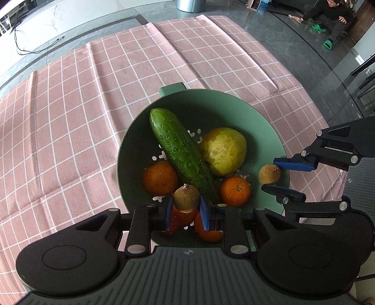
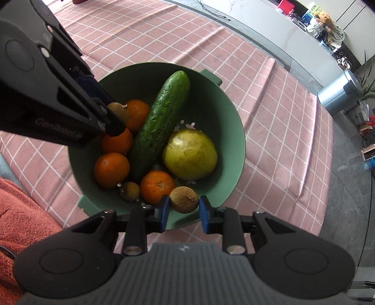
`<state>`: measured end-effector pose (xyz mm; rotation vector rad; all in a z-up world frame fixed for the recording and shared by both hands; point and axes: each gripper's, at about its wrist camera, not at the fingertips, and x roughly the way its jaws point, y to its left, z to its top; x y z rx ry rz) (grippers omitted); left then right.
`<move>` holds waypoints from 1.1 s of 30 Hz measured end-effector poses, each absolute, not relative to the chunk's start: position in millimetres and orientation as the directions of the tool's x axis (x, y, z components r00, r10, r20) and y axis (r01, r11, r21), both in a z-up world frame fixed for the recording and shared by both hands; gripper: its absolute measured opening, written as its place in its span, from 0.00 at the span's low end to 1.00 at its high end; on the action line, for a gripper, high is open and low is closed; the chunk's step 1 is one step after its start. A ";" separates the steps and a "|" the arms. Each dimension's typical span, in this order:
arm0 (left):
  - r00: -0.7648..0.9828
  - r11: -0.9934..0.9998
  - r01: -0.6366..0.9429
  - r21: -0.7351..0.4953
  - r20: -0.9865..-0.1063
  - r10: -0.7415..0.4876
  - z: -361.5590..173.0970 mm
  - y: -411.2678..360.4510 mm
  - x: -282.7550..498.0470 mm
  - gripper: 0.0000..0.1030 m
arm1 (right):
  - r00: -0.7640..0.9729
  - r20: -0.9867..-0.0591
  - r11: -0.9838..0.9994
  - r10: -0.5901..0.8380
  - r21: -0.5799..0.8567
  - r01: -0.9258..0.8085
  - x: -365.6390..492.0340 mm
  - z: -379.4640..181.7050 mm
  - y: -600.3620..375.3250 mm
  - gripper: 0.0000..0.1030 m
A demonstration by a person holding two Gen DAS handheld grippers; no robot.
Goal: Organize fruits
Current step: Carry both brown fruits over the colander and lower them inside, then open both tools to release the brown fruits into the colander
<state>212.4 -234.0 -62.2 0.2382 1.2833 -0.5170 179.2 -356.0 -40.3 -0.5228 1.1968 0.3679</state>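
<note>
A green strainer bowl (image 1: 234, 110) (image 2: 218, 110) sits on the pink checked cloth. In it lie a cucumber (image 1: 180, 152) (image 2: 161, 115), a large yellow-green citrus (image 1: 223, 151) (image 2: 189, 154), several oranges (image 1: 235, 191) (image 2: 112, 170) and one loose small brown fruit (image 2: 129, 191). My left gripper (image 1: 186, 211) (image 2: 114, 112) is shut on a small brown fruit (image 1: 186, 198) (image 2: 120, 111), held just above the oranges at the bowl's near side. My right gripper (image 2: 184, 211) (image 1: 269, 174) is shut on another small brown fruit (image 2: 184, 199) (image 1: 269, 174) over the bowl's rim.
The pink cloth (image 1: 93, 117) (image 2: 281, 117) spreads wide around the bowl on a glass table. An orange-red towel (image 2: 21, 215) lies at the near left in the right wrist view. A person (image 1: 332, 16) sits on the floor far off, and a grey bin (image 2: 339, 93) stands beyond the table.
</note>
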 end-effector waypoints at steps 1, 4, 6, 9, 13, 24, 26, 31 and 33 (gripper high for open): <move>0.185 0.862 0.496 -0.108 -0.956 -0.227 -64.2 -235.4 213.3 0.26 | 0.322 -0.947 0.817 -0.005 -0.189 -0.544 180.4 -42.3 -355.0 0.22; 0.169 0.862 0.497 -0.097 -0.964 -0.206 -69.8 -238.2 216.8 0.26 | 0.300 -0.954 0.805 -0.008 -0.184 -0.564 185.1 -47.7 -353.6 0.22; 0.155 0.865 0.491 -0.101 -0.967 -0.201 -73.9 -238.1 219.5 0.26 | 0.282 -0.959 0.795 -0.009 -0.178 -0.580 188.3 -51.5 -352.3 0.22; 0.142 0.873 0.477 -0.106 -0.970 -0.195 -79.8 -236.9 223.0 0.26 | 0.264 -0.964 0.784 -0.014 -0.174 -0.595 192.4 -55.7 -350.8 0.22; 0.136 0.876 0.468 -0.113 -0.971 -0.198 -84.6 -235.7 225.9 0.26 | 0.253 -0.967 0.777 -0.020 -0.174 -0.605 196.4 -61.6 -349.4 0.22; 0.130 0.889 0.427 -0.163 -0.962 -0.239 -93.2 -221.1 232.2 0.34 | 0.252 -0.967 0.765 -0.037 -0.190 -0.616 192.5 -65.9 -342.9 0.22; 0.128 0.890 0.420 -0.179 -0.959 -0.253 -91.7 -219.2 232.0 0.39 | 0.251 -0.967 0.766 -0.041 -0.192 -0.614 192.2 -64.5 -341.9 0.24; 0.153 0.880 0.439 -0.181 -0.950 -0.272 -72.8 -214.5 224.6 0.55 | 0.272 -0.961 0.761 -0.056 -0.217 -0.612 187.8 -53.9 -336.8 0.44; 0.172 0.878 0.447 -0.173 -0.946 -0.275 -62.1 -211.2 220.3 0.55 | 0.287 -0.955 0.752 -0.072 -0.241 -0.613 184.4 -47.5 -334.4 0.46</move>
